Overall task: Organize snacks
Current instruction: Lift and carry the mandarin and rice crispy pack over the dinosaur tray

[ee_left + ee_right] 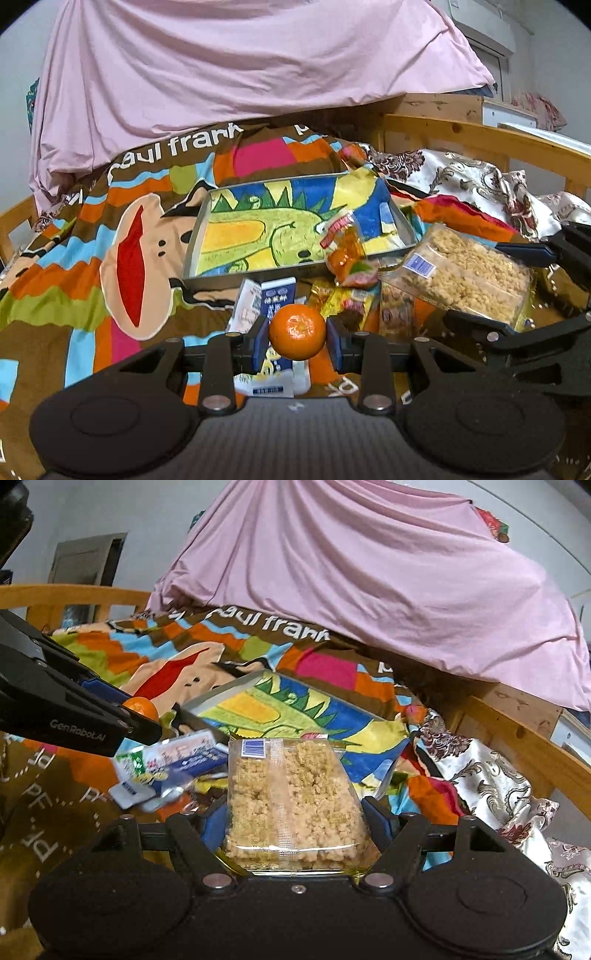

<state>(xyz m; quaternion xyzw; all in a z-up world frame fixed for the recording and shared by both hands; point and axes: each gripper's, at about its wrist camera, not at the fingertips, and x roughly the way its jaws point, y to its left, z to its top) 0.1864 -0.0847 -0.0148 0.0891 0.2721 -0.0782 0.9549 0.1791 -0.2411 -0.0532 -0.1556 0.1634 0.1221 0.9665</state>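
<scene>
My left gripper (297,341) is shut on a small orange (296,331), held above the bedspread; that orange (142,707) also peeks out behind the left gripper's fingers (110,716) in the right wrist view. My right gripper (295,819) is shut on a clear pack of crumbly rice-crisp snack (291,797), lifted off the bed; the same pack (458,273) and the right gripper's fingers (480,328) show at the right of the left wrist view. A metal-rimmed tray (192,240) lined with a dinosaur picture lies beyond, with an orange candy bag (345,251) at its near right corner.
Milk cartons (273,299) and yellow snack packets (351,302) lie on the colourful bedspread (92,258) in front of the tray (218,698). A pink sheet (221,62) is heaped behind. A wooden bed rail (480,136) and patterned fabric (498,775) run along the right.
</scene>
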